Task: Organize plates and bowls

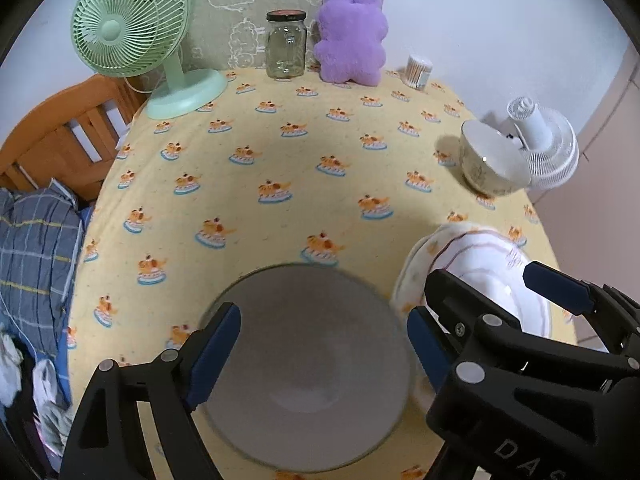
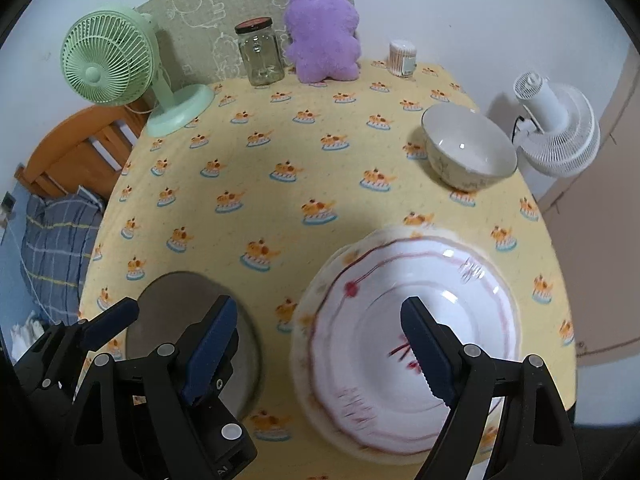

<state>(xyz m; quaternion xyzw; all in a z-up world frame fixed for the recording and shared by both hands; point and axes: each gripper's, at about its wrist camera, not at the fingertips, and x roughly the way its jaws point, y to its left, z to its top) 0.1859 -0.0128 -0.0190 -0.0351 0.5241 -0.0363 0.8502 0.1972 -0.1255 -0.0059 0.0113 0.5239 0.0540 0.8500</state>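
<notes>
Grippers sat nearest, both over the near edge of the yellow tablecloth (image 1: 280,152). Left gripper (image 1: 324,348) had its jaws spread wide above a grey bowl (image 1: 308,364), fingers flanking the rim; contact could not be told. Right gripper (image 2: 320,348) was also spread wide, holding nothing, one finger over the white plate (image 2: 412,320) with red line pattern, the other off its left side. Plate lay just right of the grey bowl; both looked motion-blurred. A yellowish rim showed under the plate, possibly a second plate. Farther right, near the table edge, stood a cream bowl (image 2: 468,152), well apart from the plate. White fan (image 2: 560,128) behind it. Far edge, left to right: green fan (image 1: 132,28), glass jar (image 1: 286,44), purple plush (image 1: 352,36), cotton swab tub (image 1: 419,71).
</notes>
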